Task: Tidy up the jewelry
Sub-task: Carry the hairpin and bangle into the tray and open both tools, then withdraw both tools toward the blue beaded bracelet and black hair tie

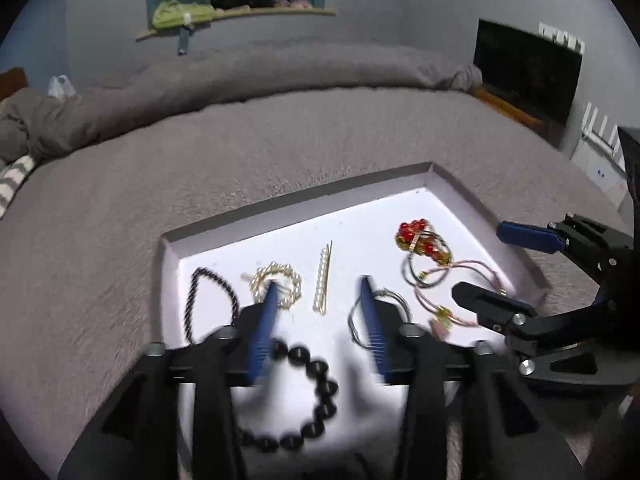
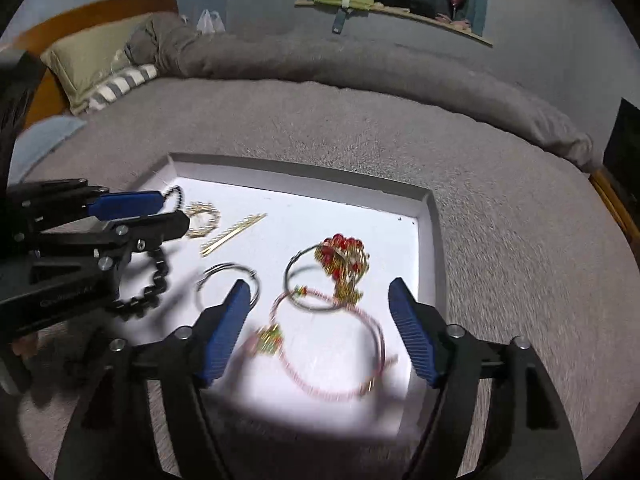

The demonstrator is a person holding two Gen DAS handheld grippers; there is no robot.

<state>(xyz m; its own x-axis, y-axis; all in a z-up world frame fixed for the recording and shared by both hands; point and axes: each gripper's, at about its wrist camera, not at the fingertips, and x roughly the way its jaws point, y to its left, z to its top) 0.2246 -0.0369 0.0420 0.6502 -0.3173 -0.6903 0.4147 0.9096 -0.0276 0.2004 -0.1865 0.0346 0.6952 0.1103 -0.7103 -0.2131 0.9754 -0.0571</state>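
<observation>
A white shallow tray point(image 1: 424, 184) lies on the grey bed and holds jewelry. In the left wrist view I see a thin dark bead necklace point(image 1: 192, 304), a pearl bracelet point(image 1: 280, 276), a pearl hair pin point(image 1: 322, 280), a big black bead bracelet point(image 1: 320, 392), a silver hoop point(image 1: 394, 300), a red and gold ornament point(image 1: 416, 236) and pink cord bangles point(image 1: 448, 304). My left gripper point(image 1: 320, 288) is open and empty over the tray. My right gripper point(image 2: 320, 292) is open and empty over the pink bangles point(image 2: 340, 360) and the red ornament point(image 2: 344, 256).
The tray's rim point(image 2: 430, 216) stands a little above the grey blanket point(image 1: 120, 240). Pillows point(image 2: 92, 64) and a wooden headboard lie at the bed's far left. A dark screen point(image 1: 524, 68) stands by the wall. A shelf with clothes point(image 1: 236, 8) hangs beyond the bed.
</observation>
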